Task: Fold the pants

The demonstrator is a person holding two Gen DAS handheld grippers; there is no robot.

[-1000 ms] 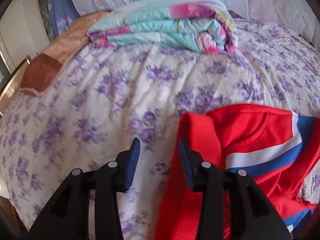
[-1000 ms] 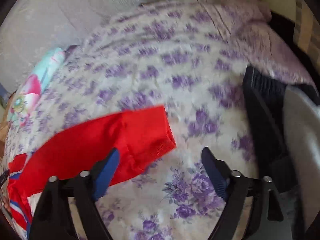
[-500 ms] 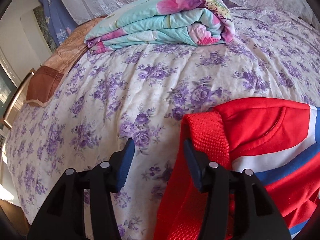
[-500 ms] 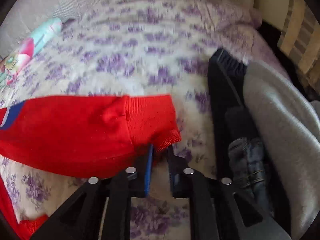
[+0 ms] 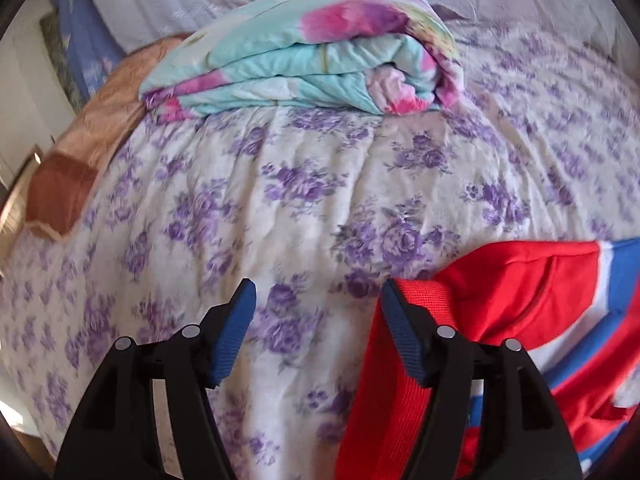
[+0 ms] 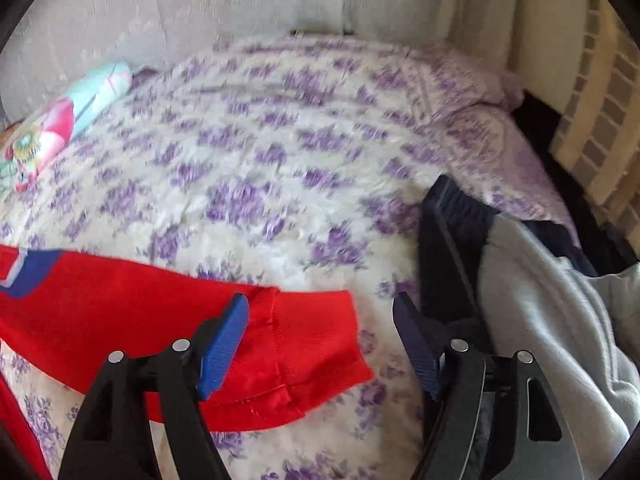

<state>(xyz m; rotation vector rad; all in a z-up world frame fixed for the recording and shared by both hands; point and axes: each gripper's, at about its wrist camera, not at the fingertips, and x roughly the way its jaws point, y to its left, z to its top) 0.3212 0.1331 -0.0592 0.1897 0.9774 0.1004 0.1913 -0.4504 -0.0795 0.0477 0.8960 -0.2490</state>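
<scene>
Half a second ago our right gripper [image 6: 320,340] pinched the cuff [image 6: 316,336]; now its jaws are opening, the cuff lying loose on the bed [image 6: 280,184] between them. Our left gripper [image 5: 316,328] is opening too, with only bedspread between its fingers; the waistband [image 5: 384,380] of the pants [image 5: 520,312] lies under its right finger.

The setting was a home bedroom. A bed with a purple-floral bedspread [image 5: 304,208] lay beneath both grippers; ahead of the left gripper sat a folded quilt [image 5: 312,64], with pillows [image 6: 240,12] beyond it.
</scene>
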